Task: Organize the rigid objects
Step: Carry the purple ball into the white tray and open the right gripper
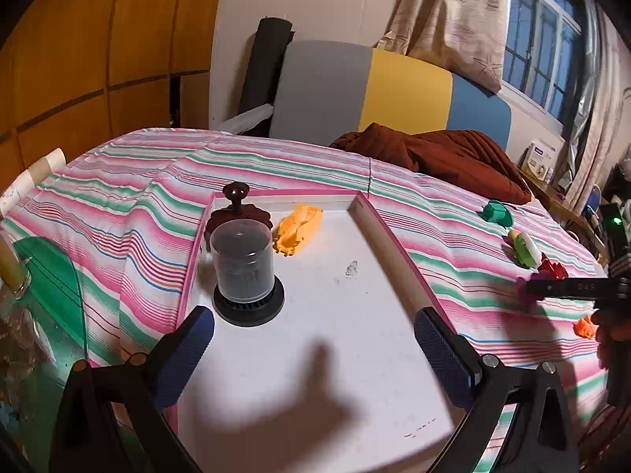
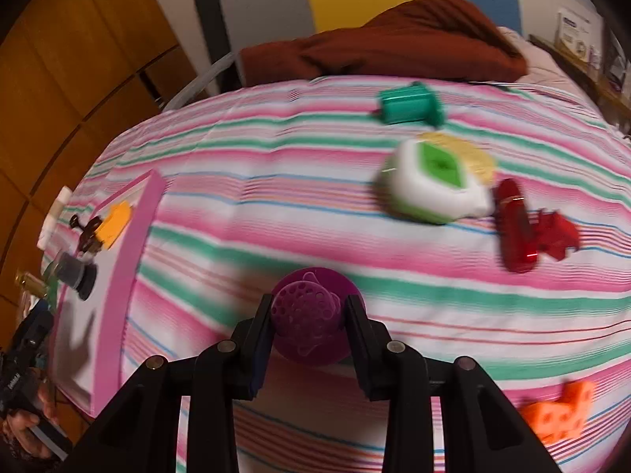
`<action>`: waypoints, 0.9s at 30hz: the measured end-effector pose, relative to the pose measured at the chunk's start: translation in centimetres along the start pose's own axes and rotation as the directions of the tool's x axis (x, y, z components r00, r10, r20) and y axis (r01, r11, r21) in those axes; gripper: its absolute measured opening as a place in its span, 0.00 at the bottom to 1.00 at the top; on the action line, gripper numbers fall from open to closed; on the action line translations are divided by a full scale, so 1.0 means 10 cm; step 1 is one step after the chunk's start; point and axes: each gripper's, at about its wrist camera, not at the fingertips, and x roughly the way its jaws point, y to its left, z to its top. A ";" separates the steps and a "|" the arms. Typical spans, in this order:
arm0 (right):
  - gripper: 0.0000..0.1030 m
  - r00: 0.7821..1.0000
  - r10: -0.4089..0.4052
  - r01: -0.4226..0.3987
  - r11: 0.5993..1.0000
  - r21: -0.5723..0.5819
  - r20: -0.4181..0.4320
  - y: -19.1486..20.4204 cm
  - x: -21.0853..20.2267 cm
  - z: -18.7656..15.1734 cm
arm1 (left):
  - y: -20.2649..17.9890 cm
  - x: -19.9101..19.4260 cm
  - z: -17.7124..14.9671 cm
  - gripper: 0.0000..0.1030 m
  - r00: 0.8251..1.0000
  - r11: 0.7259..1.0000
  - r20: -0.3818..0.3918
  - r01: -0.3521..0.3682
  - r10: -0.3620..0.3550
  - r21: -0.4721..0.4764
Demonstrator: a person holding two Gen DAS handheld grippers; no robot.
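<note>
Little writing could be read: pale letters on the black bar of the right gripper (image 1: 572,288) and print on a white box (image 1: 541,157) on the far shelf were both too blurred to make out.

The left gripper (image 1: 315,339) hung over the pink-rimmed white tray (image 1: 398,244) with its jaws spread wide and nothing between them. On the tray's far left stood a clear-domed container on a black base (image 1: 246,276), a dark brown ornament (image 1: 236,209) behind it and a yellow toy (image 1: 298,228) just beside that; the rest of the tray floor lay bare up to its raised rim.

The right gripper (image 2: 307,321) pinched a purple perforated toy (image 2: 311,315) above the striped bedspread (image 2: 256,181), right of the tray. A green toy (image 2: 410,108), a white-and-green piece (image 2: 430,181), a red toy (image 2: 520,228) and an orange perforated piece (image 2: 560,414) lay scattered on the bedspread, with open cloth between them and the tray.
</note>
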 end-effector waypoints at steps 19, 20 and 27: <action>0.33 0.988 0.143 -0.151 0.944 -0.292 -0.051 1.94 0.47 0.50 | 0.02 -0.09 -0.13 0.99 1.000 0.998 0.002 0.028 -0.028 0.052; 0.33 0.990 0.134 -0.144 0.941 -0.305 -0.053 2.02 0.53 0.53 | 0.03 -0.10 -0.14 0.99 0.999 0.998 0.001 0.032 -0.032 0.051; 0.34 0.999 0.001 -0.021 0.913 -0.408 -0.048 2.33 0.98 0.74 | 0.08 -0.13 -0.16 0.99 0.999 0.998 0.001 0.034 -0.034 0.051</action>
